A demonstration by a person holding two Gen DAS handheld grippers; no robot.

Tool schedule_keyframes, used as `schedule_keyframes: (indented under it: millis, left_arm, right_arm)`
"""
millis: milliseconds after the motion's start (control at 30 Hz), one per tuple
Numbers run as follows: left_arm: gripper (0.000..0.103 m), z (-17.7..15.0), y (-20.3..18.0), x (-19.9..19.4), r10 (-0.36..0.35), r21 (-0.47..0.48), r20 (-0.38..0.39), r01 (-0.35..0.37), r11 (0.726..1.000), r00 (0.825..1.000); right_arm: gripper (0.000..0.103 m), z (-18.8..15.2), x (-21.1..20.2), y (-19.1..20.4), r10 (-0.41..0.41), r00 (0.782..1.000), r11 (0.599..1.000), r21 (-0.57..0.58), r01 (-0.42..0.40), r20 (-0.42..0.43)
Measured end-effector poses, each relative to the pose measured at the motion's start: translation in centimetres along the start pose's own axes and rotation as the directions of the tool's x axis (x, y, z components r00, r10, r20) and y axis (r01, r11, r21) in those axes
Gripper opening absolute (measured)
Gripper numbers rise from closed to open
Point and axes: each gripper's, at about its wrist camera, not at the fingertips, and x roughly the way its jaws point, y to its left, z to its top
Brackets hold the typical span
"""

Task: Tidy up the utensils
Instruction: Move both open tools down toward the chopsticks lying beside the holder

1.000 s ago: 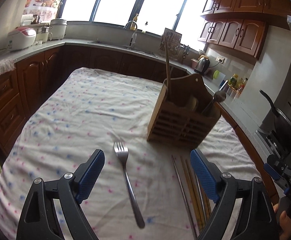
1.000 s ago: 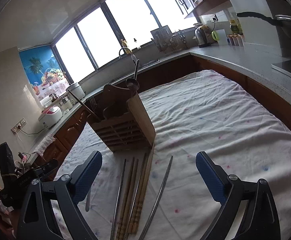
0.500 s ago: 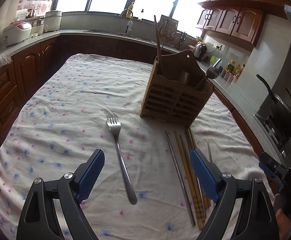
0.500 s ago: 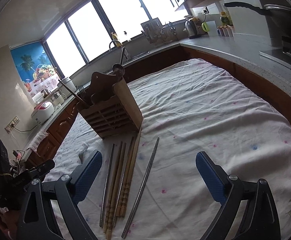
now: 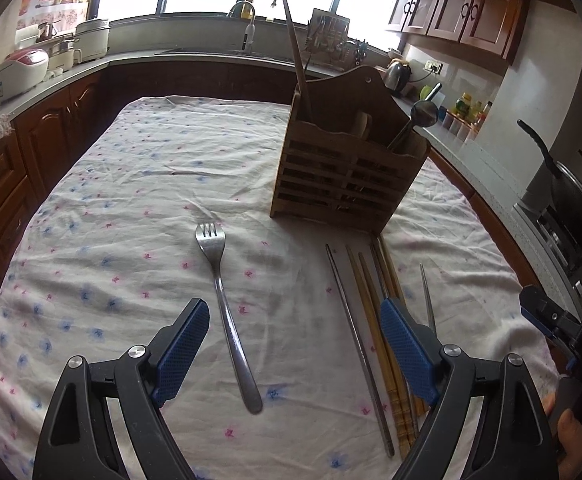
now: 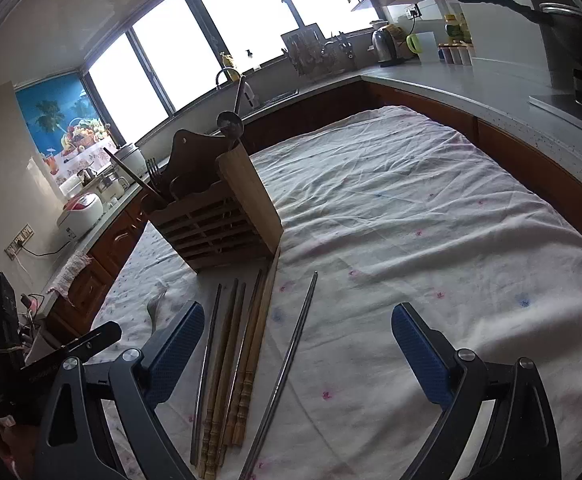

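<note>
Above the fork (image 5: 227,312), left claw (image 5: 295,352) and right claw (image 6: 297,352) hover spread apart.

A steel fork (image 5: 224,304) lies flat on the cloth, tines pointing away, its handle end reaching in between the spread fingers of the left claw (image 5: 293,354). Ahead of that claw and to its right stands an upright slatted wooden holder (image 5: 345,172), with a ladle (image 5: 419,118) and a long wooden stick (image 5: 297,58) leaning inside. A row of wooden and metal chopsticks (image 6: 231,364) lies side by side just inside the right claw's (image 6: 297,354) left finger; one metal chopstick (image 6: 287,364) lies apart, between its fingers.
</note>
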Motion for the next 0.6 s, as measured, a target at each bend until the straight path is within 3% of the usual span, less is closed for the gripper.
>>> schedule_keyframes:
  millis: [200,400,467,600]
  left_arm:
    - [0.084,1.3,-0.6,2.3,0.003,0.015,-0.039,-0.003,1.0,0.999]
    - [0.055,2.8,-1.6,5.9,-0.034,0.039,-0.127,0.04,0.998,0.991]
    - [0.053,3.2,-1.9,6.9,-0.041,0.045,-0.148,0.048,0.998,0.988]
    - [0.049,3.9,-2.7,9.2,-0.041,0.072,-0.185,0.055,0.996,0.982]
  right_arm:
    - [0.091,1.1,2.2,0.2,-0.013,1.0,1.0,-0.019,0.013,-0.021]
    - [0.07,1.4,5.5,0.2,-0.037,0.994,0.999,-0.034,0.033,-0.106]
    - [0.058,1.2,6.6,0.1,-0.036,0.99,0.999,-0.03,0.032,-0.138]
    - [0.052,1.1,8.1,-0.4,-0.049,0.984,0.999,-0.025,0.046,-0.173]
